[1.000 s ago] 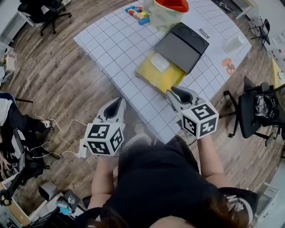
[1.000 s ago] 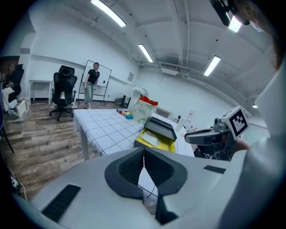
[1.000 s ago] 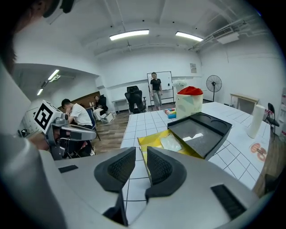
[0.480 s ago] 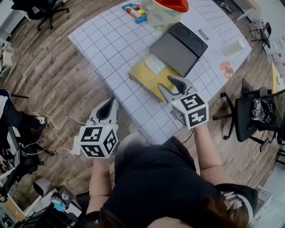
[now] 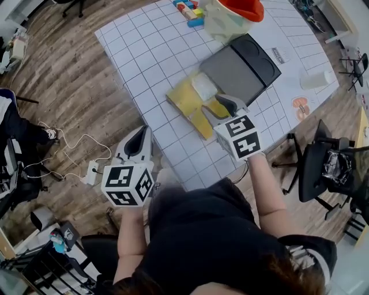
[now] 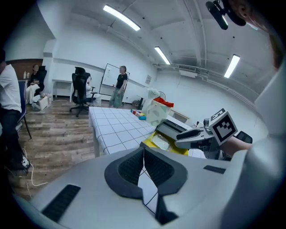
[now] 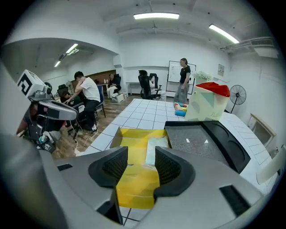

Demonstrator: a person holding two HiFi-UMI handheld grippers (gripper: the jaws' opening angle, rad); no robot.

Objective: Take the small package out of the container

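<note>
An open yellow container [image 5: 187,102] lies on the gridded table, and a small pale package [image 5: 203,86] rests inside it at the far end. My right gripper [image 5: 214,109] hangs over the container's near part. In the right gripper view its jaws [image 7: 140,165] have just been opening and are now open and empty, with the package [image 7: 156,150] ahead past the tips. My left gripper [image 5: 137,144] is off the table's near-left edge. Its pads meet at the tips [image 6: 144,150], shut on nothing.
A flat black case [image 5: 245,63] touches the container's far side. Behind it stand a translucent jug with a red lid [image 5: 230,14] and coloured blocks [image 5: 190,11]. An office chair [image 5: 323,167] is at the right, and cables [image 5: 69,147] lie on the floor at the left. People are in the room.
My right gripper has moved forward from the table's near edge to over the yellow container, and its jaws have spread. The left gripper has barely shifted.
</note>
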